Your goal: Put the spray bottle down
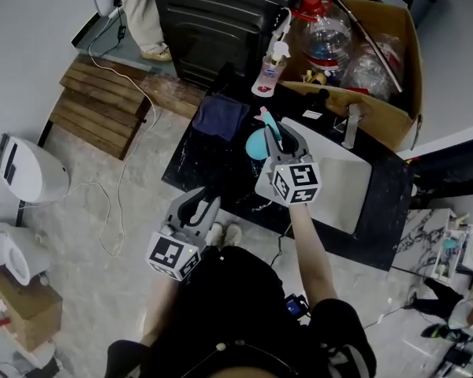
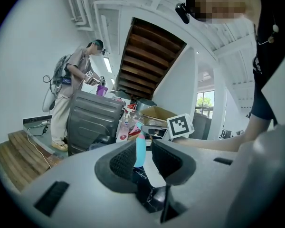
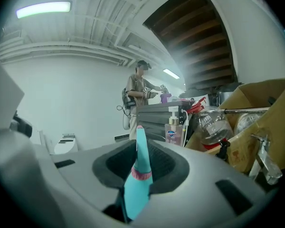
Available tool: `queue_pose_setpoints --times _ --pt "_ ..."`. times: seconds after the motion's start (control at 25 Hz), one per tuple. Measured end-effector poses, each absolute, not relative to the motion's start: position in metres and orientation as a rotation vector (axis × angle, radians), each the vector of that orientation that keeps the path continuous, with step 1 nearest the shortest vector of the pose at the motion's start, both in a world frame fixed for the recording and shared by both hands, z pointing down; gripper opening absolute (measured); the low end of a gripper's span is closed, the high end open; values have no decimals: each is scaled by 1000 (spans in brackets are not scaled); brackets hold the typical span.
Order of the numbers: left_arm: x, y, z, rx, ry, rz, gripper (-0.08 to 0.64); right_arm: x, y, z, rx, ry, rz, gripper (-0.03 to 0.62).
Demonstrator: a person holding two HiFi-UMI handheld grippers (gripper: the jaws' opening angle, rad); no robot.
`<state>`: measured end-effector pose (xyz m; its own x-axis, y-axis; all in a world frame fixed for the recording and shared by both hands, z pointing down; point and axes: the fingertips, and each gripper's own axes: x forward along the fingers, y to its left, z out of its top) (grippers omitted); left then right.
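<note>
A teal spray bottle point(image 1: 257, 142) with a pink ring hangs over the black marble-look table point(image 1: 205, 172), and my right gripper point(image 1: 277, 135) is shut on it. In the right gripper view the bottle point(image 3: 137, 177) stands between the jaws, its pointed top upward, with both pads pressing its neck. My left gripper point(image 1: 204, 205) is lower and to the left, near the table's front edge. Its jaws are slightly apart with nothing between them. In the left gripper view point(image 2: 143, 159) the teal bottle point(image 2: 140, 148) shows far off through that gap.
A dark blue cloth point(image 1: 219, 116) and a white board point(image 1: 340, 181) lie on the table. Behind stand a soap dispenser point(image 1: 270, 68), a water jug point(image 1: 323, 34), a cardboard box point(image 1: 388, 93) and a black case point(image 1: 221, 18). A wooden pallet point(image 1: 102, 105) lies left. Another person point(image 2: 76, 80) works beyond.
</note>
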<state>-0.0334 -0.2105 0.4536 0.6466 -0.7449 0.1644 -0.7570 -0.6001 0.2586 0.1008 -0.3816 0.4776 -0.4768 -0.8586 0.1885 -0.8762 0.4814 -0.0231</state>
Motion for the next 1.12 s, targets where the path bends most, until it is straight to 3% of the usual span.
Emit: queue_pose_setpoints --times 0.92,1.12 --pt "-21 -224 460 2570 -1189 88 89 92 -394 481 1484 -2684 226 94" --pt "-18 -227 457 2577 -1177 82 91 101 -372 457 1536 -2723 242 135"
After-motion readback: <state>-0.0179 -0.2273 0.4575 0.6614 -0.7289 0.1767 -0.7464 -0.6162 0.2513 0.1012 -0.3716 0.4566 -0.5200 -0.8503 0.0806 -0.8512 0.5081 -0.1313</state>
